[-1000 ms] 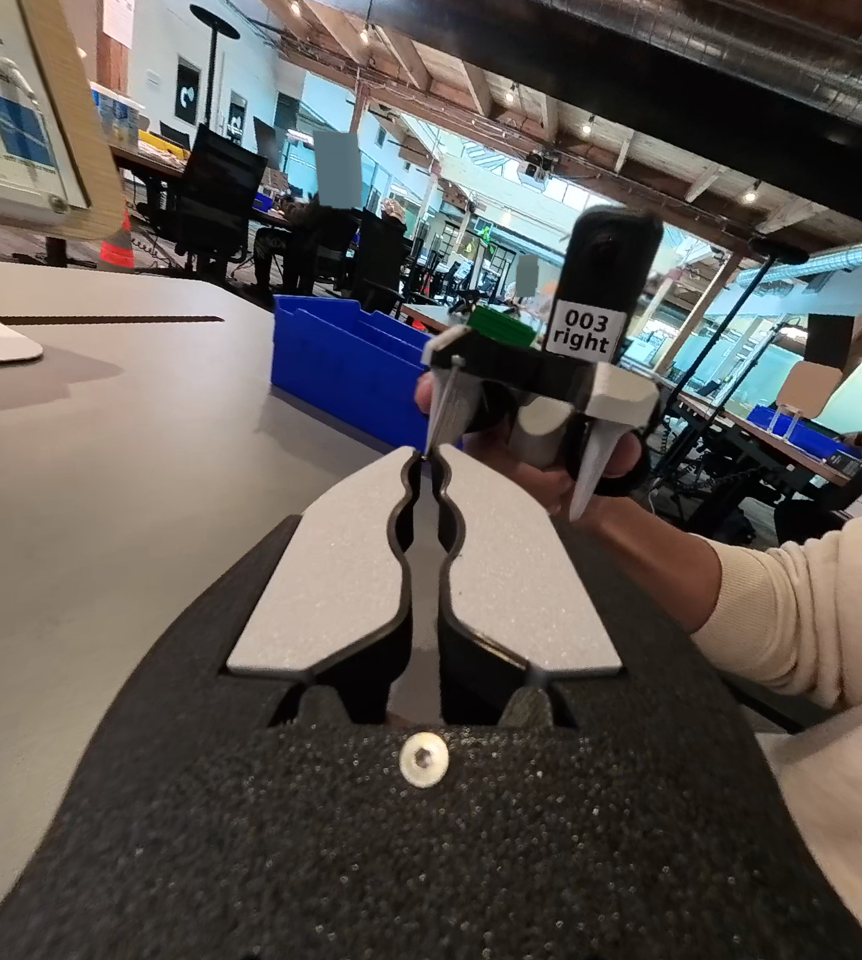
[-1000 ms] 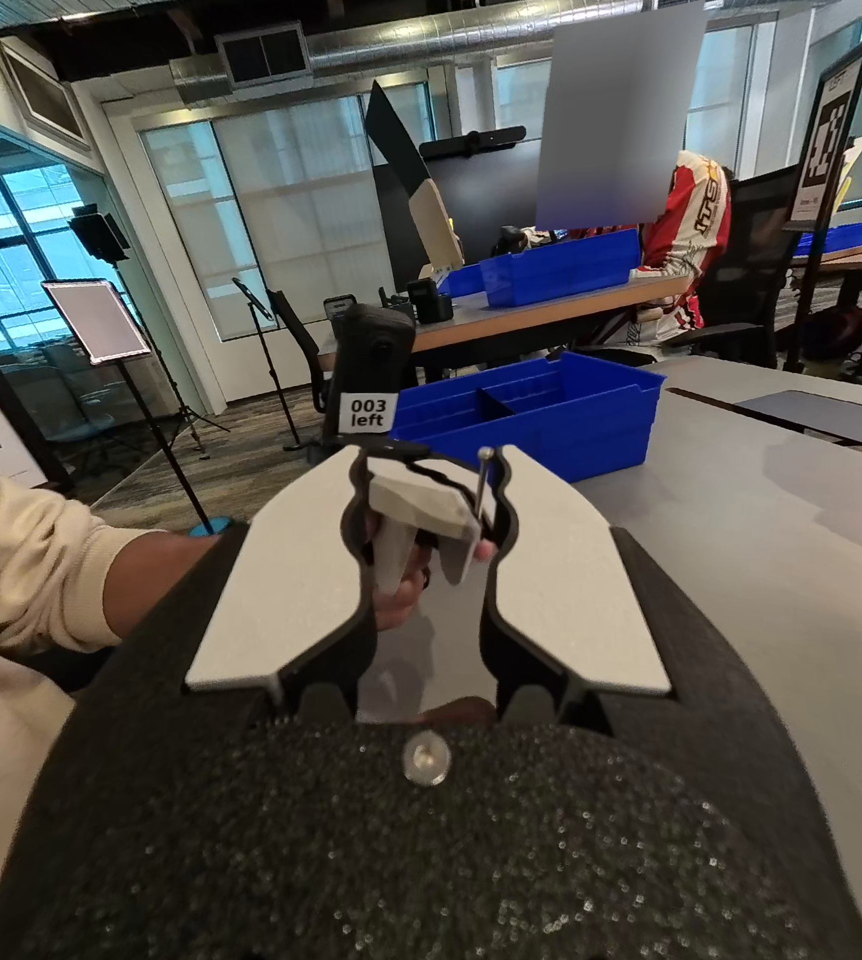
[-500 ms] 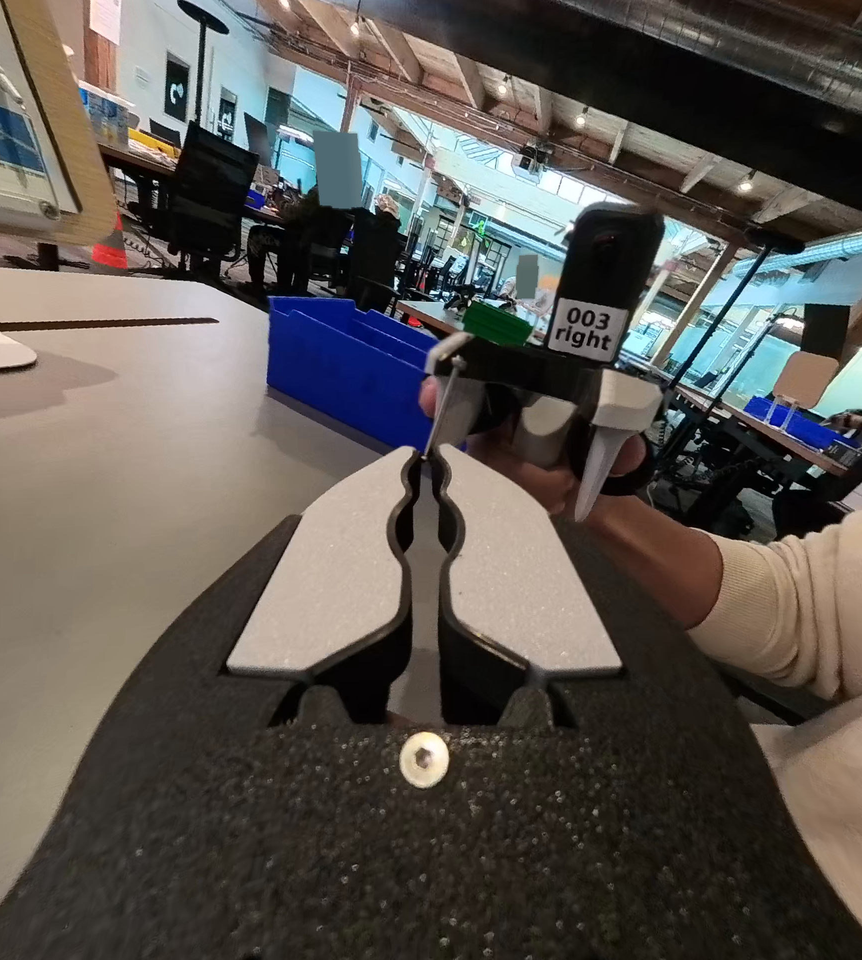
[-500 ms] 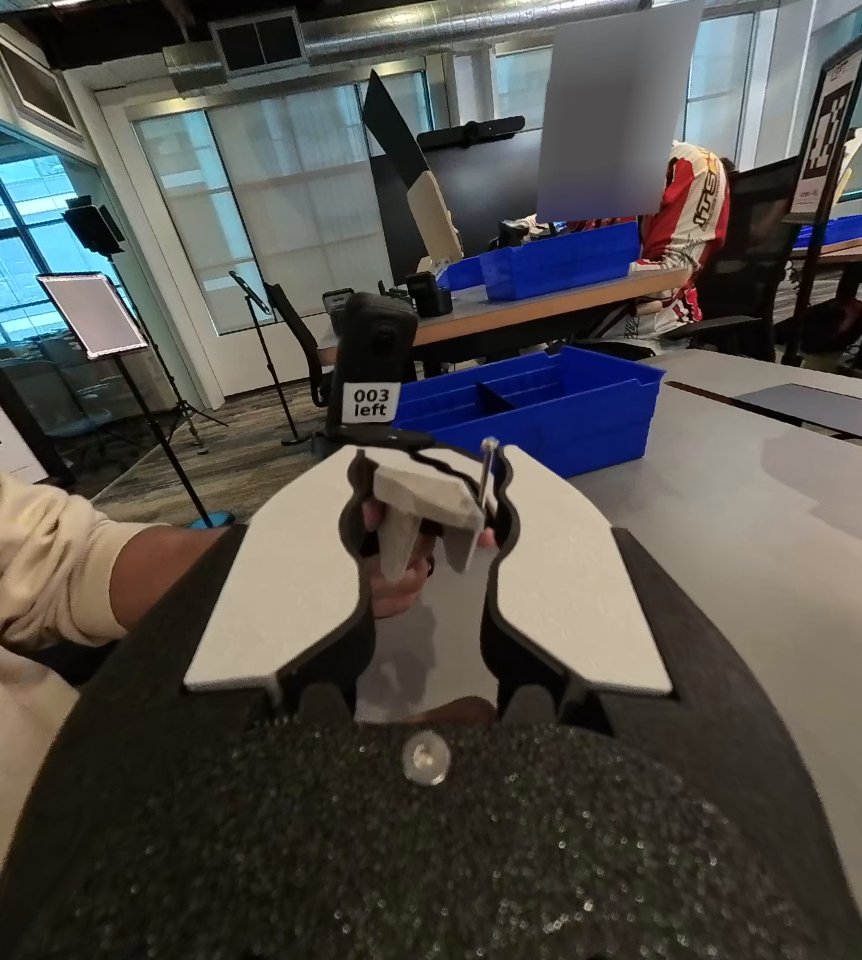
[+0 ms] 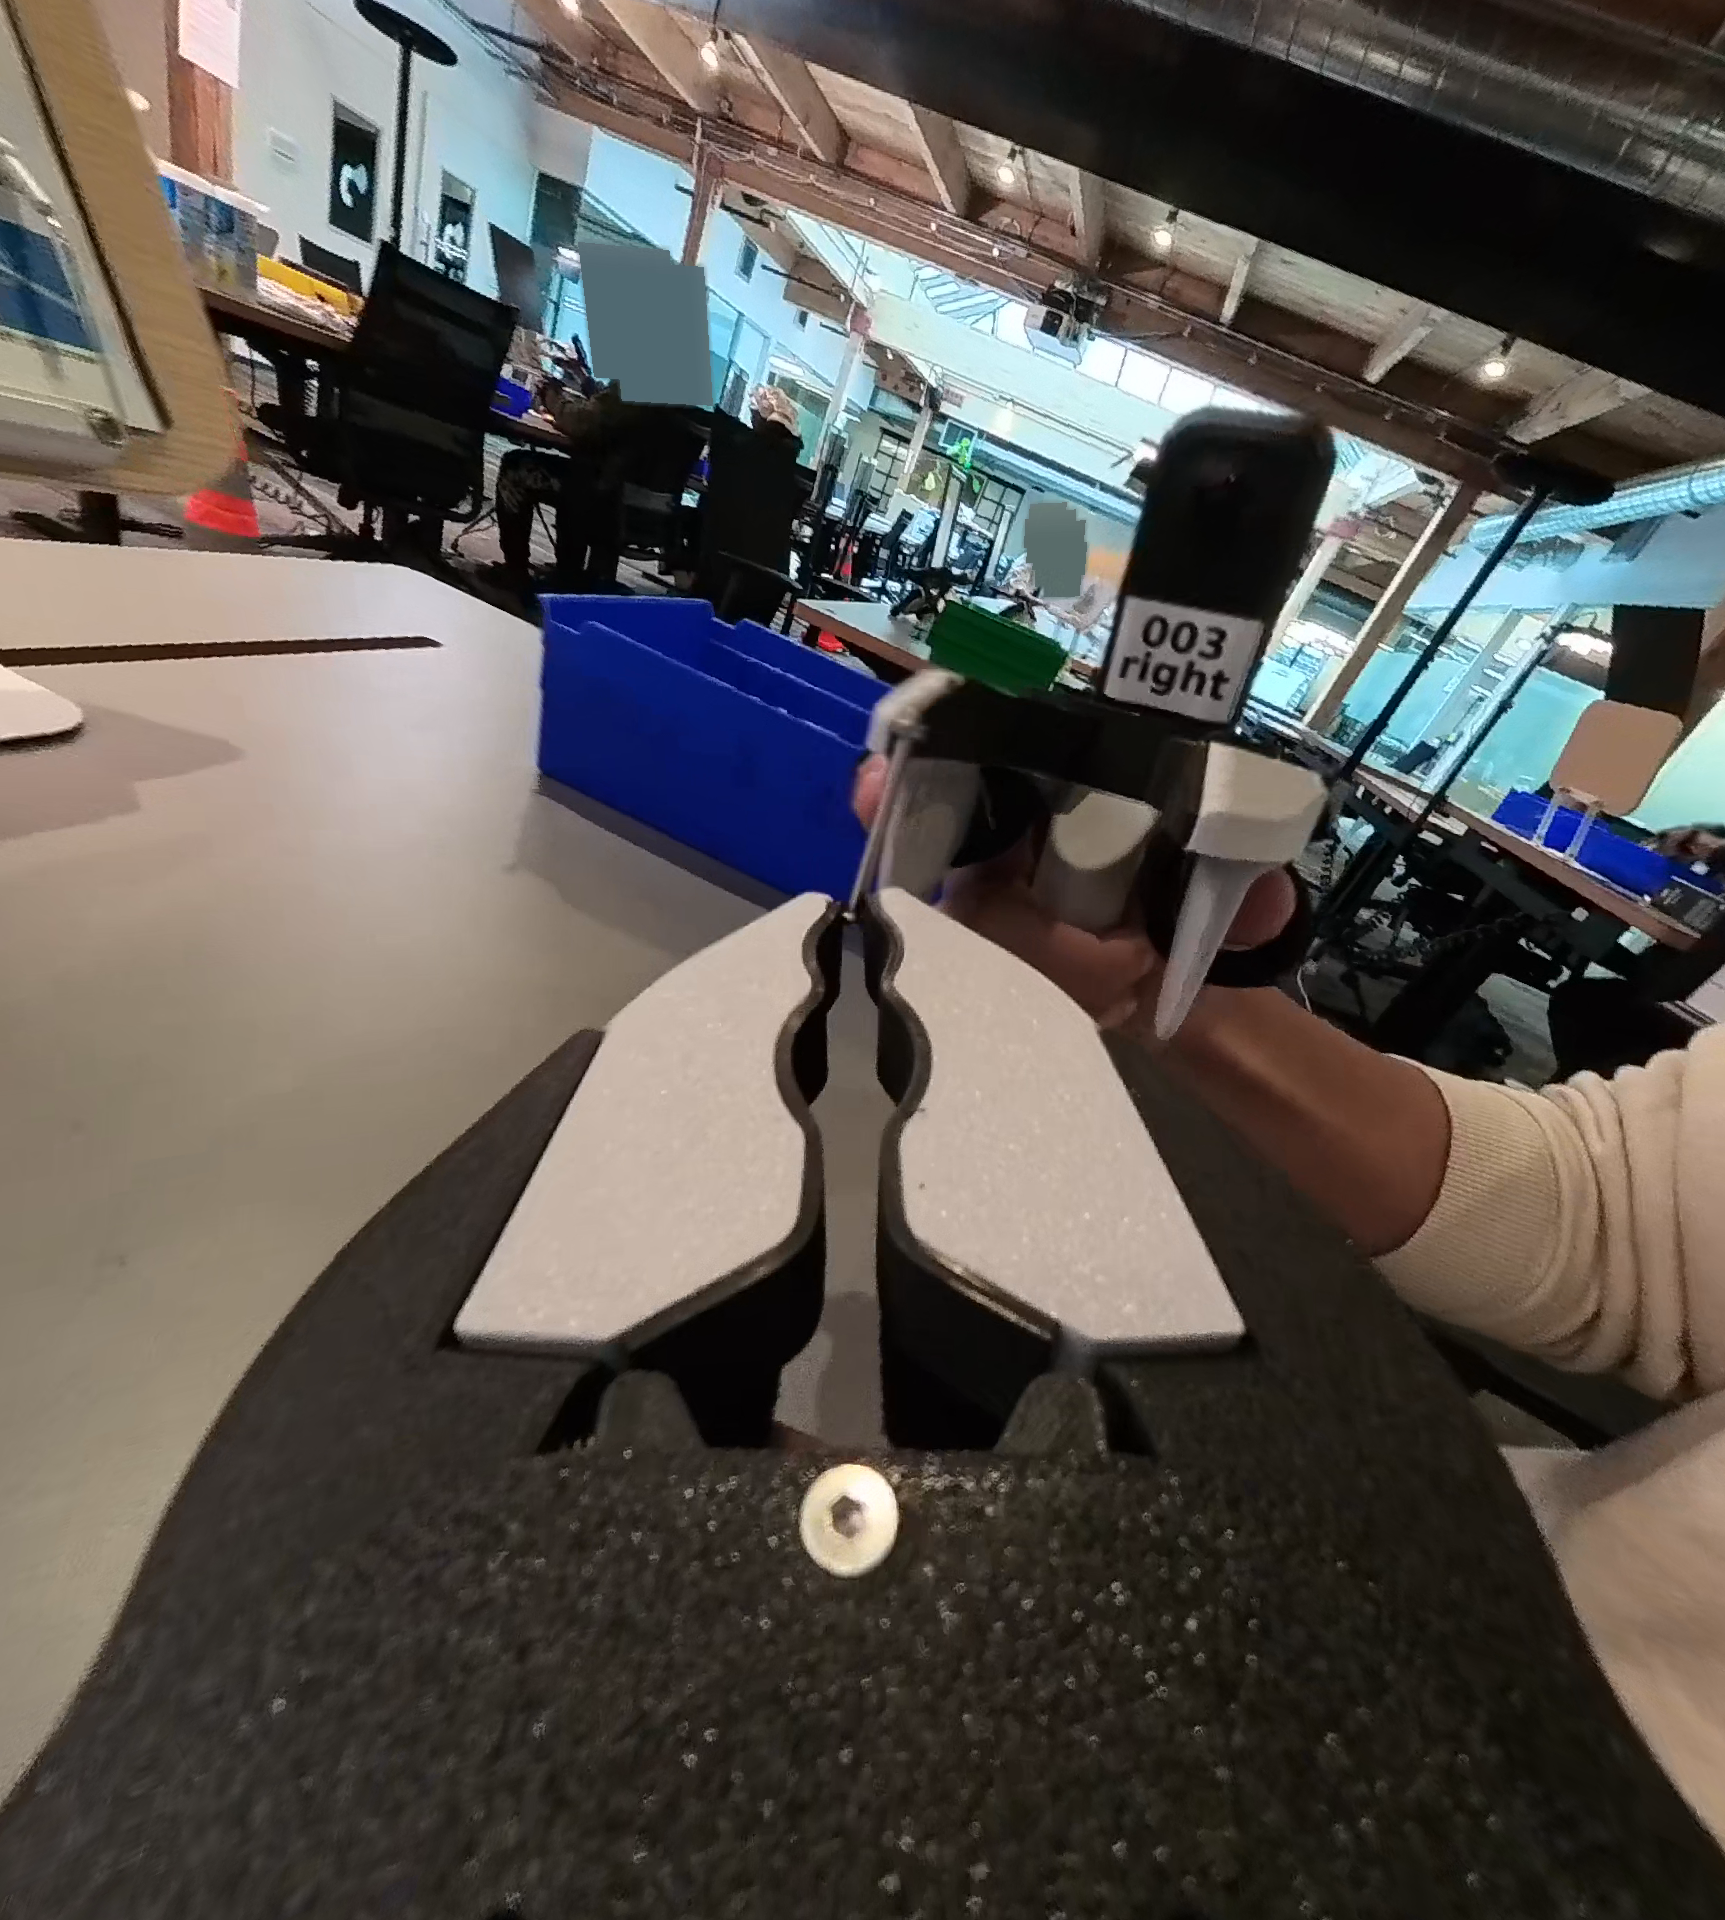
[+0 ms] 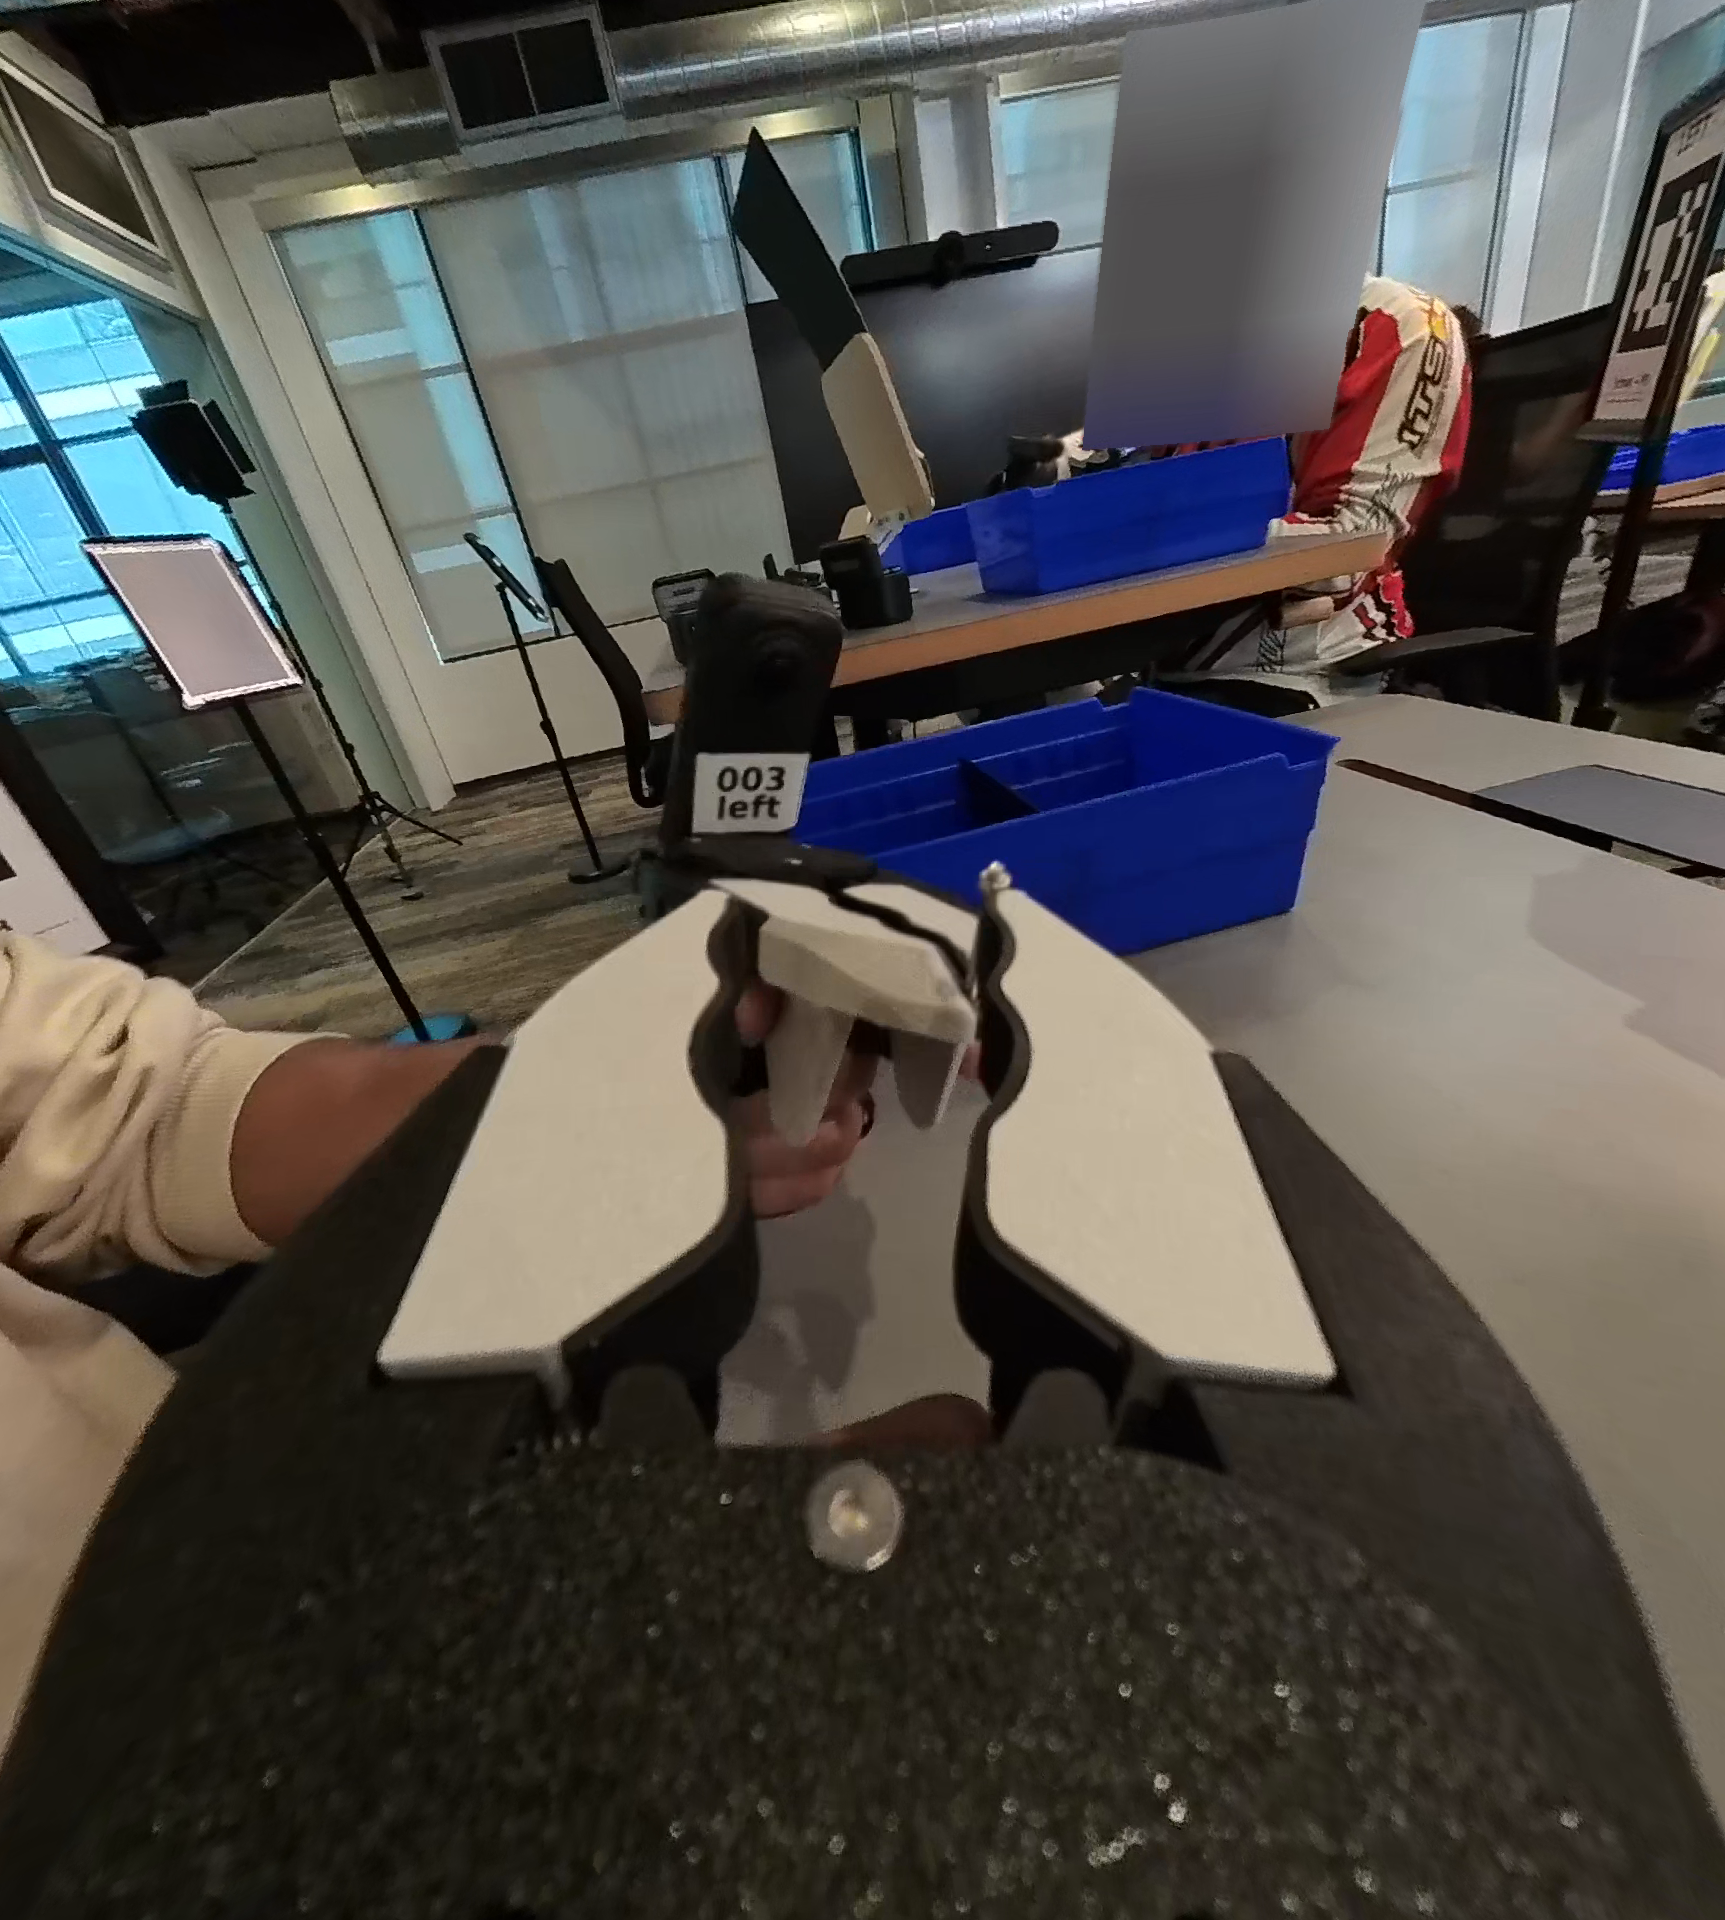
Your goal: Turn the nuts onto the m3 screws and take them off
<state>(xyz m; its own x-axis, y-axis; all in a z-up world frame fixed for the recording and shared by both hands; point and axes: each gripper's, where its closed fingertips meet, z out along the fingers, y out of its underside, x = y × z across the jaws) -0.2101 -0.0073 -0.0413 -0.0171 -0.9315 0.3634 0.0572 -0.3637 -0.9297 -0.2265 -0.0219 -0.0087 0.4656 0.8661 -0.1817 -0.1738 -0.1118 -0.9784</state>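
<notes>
Big grey table (image 5: 214,987) fills the lower half of both views, w/ a blue bin (image 5: 702,748) sitting on it at about 12 o'clock from the left gripper, divider inside visible in the right wrist view (image 6: 1097,831). Behind, at 11 o'clock, office chairs and more desks; a 2nd blue bin (image 6: 1128,525) on a far desk, a seated person in a red-and-white jacket (image 6: 1377,457) at 1 o'clock in the right wrist view.

Now the grippers, facing each other above the table. Left gripper (image 5: 850,914): its two white fingers nearly together at the tips, only a sliver of gap, pinching the lower end of the m3 screw (image 5: 873,831). The screw rises slanted toward 12 o'clock, thin and silvery, its top end up against the near finger of the right gripper (image 5: 1040,914), which is across from it. In the right wrist view the same screw (image 6: 990,914) stands just inside the right-hand finger (image 6: 1128,1122) at 1 o'clock, head on top. Right gripper (image 6: 858,966): fingers spread wide, the left gripper's tips sitting in the gap btwn them, nothing clamped. Can't make out a nut, too small to tell. A hand (image 5: 1076,956) in a cream sleeve (image 5: 1616,1174) holds the right gripper.
</notes>
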